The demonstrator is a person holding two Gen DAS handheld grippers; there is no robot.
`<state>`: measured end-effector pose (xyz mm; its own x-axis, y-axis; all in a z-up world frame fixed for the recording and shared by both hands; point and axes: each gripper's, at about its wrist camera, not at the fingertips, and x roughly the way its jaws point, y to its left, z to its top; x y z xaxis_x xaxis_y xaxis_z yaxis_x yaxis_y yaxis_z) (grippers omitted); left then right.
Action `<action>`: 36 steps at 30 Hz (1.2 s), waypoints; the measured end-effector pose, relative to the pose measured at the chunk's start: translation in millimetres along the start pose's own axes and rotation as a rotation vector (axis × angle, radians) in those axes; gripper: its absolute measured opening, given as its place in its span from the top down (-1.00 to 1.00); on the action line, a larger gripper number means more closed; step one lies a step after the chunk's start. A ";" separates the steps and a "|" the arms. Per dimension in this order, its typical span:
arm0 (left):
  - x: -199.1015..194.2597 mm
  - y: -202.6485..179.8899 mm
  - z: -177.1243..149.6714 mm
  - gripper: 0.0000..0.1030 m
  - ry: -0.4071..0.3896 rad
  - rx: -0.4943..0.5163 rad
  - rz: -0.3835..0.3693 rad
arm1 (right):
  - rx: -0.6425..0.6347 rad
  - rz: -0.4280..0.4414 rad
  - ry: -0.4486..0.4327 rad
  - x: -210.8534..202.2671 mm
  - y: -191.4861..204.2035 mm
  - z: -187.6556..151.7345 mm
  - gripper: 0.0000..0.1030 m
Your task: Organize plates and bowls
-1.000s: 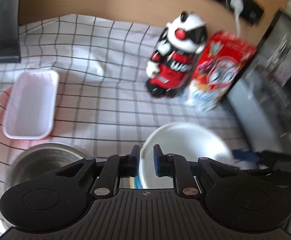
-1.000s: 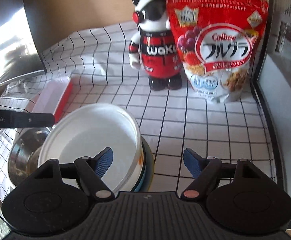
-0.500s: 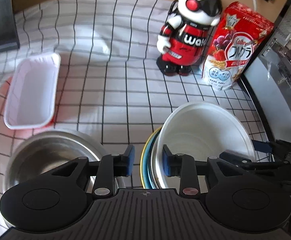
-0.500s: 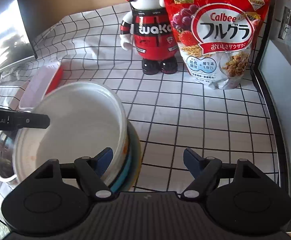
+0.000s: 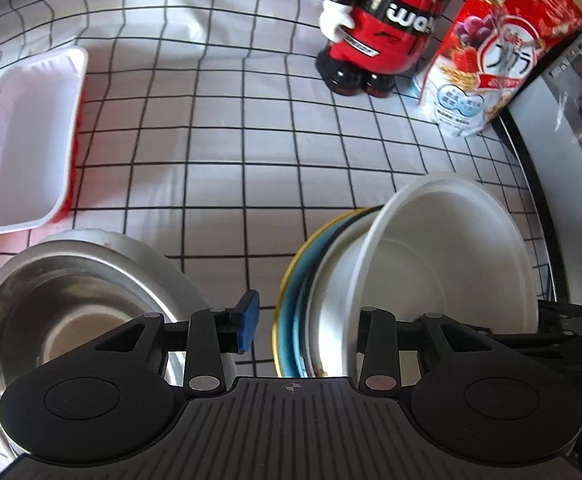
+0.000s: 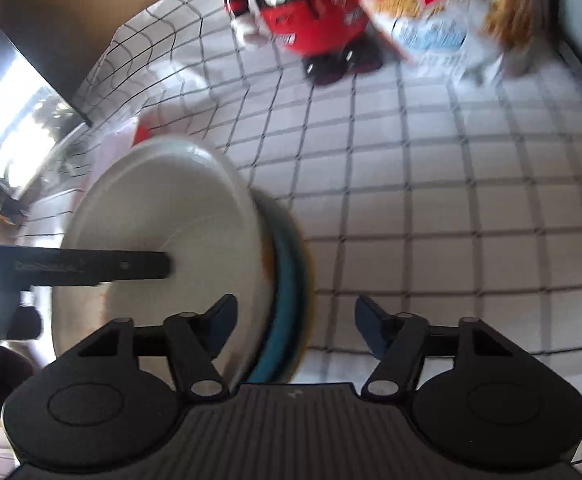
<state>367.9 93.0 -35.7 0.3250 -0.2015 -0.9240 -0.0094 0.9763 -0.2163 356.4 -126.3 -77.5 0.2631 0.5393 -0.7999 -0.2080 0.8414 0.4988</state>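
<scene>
A white bowl [image 5: 443, 264] rests in a blue plate with a yellow rim [image 5: 291, 304] on the checked cloth. My left gripper [image 5: 307, 320] straddles the left side of this stack, its jaws opening; the blue left pad [image 5: 249, 322] stands clear of the plate rim and the right finger is inside the bowl. My right gripper [image 6: 295, 320] straddles the other side of the white bowl [image 6: 163, 224] and blue plate [image 6: 287, 280], jaws closing, neither pad visibly pressing. A steel bowl [image 5: 71, 312] sits left of the stack.
A white rectangular tray [image 5: 23, 140] lies at the far left. A red robot toy [image 5: 379, 28] and a cereal bag [image 5: 491, 60] stand at the back. A metal appliance [image 5: 571, 168] borders the cloth on the right. Open checked cloth [image 6: 471, 220] lies right of the stack.
Both grippers have dropped closer over the bowl-and-plate stack. The left jaws went from nearly shut to wide apart. The right jaws have narrowed around the stack's rim.
</scene>
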 end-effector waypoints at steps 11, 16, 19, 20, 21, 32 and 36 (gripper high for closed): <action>5.6 -4.6 -7.7 0.13 0.012 0.019 -0.032 | 0.009 0.074 0.055 18.3 7.0 4.0 -0.11; 6.0 -11.7 -10.6 0.06 0.005 0.037 -0.002 | 0.000 0.075 0.062 19.6 8.3 3.0 -0.11; 5.2 -11.6 -12.6 0.06 0.015 0.035 -0.003 | -0.008 0.072 0.067 19.6 7.7 4.4 -0.11; 4.8 -11.5 -13.7 0.06 0.020 0.036 -0.005 | -0.012 0.073 0.070 19.1 7.5 4.2 -0.11; 4.2 -11.9 -15.3 0.06 0.024 0.037 -0.007 | -0.014 0.073 0.073 18.3 7.2 3.6 -0.11; -3.0 -26.6 -44.0 0.06 0.006 0.056 0.003 | -0.002 0.063 0.081 3.5 1.1 -11.8 -0.11; -4.6 -26.8 -48.6 0.07 -0.014 0.040 0.002 | -0.008 0.037 0.050 -0.4 4.2 -13.0 -0.10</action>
<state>320.6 64.0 -40.9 0.3385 -0.1992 -0.9196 0.0280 0.9790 -0.2017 343.2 -123.4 -79.4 0.2077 0.5674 -0.7968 -0.2246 0.8205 0.5257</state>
